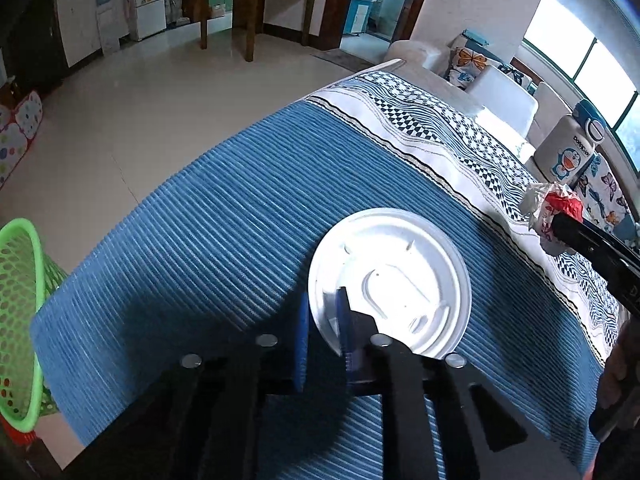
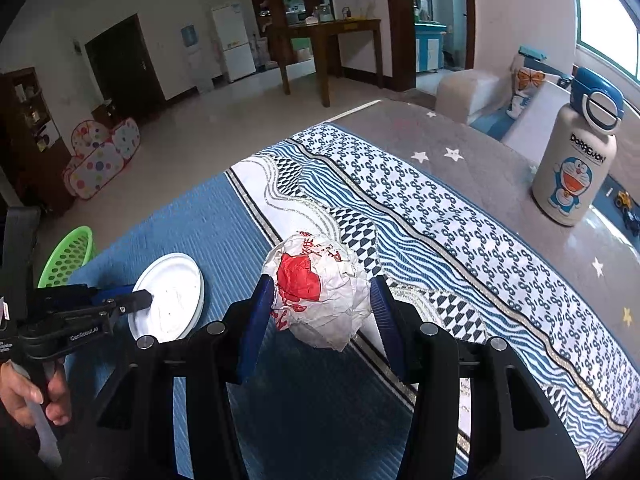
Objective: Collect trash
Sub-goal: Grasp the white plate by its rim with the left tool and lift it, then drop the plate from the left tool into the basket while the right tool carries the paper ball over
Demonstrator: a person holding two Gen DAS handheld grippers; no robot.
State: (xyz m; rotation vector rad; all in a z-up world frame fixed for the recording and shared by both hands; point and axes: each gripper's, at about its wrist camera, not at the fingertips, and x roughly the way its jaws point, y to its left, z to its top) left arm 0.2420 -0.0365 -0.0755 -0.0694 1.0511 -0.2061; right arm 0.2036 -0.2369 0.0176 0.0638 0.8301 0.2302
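Note:
A white round plastic lid [image 1: 400,280] lies on the blue striped tablecloth [image 1: 200,220]. My left gripper [image 1: 323,294] is shut on its near left rim, which sits between the blue pads. The right wrist view shows the same grip [image 2: 146,300] at the lid [image 2: 172,292]. A crumpled white and red paper ball [image 2: 320,296] hangs just above the cloth, and my right gripper [image 2: 322,282] is shut on it, one pad on each side. In the left wrist view the ball [image 1: 554,204] and the right gripper [image 1: 568,224] appear at the right edge.
A green mesh basket [image 1: 16,300] [image 2: 68,256] stands on the floor beside the table's left corner. A white cartoon bottle [image 2: 576,168] with a blue cap stands at the far right on the grey cloth. A hand [image 2: 28,392] holds the left gripper's handle.

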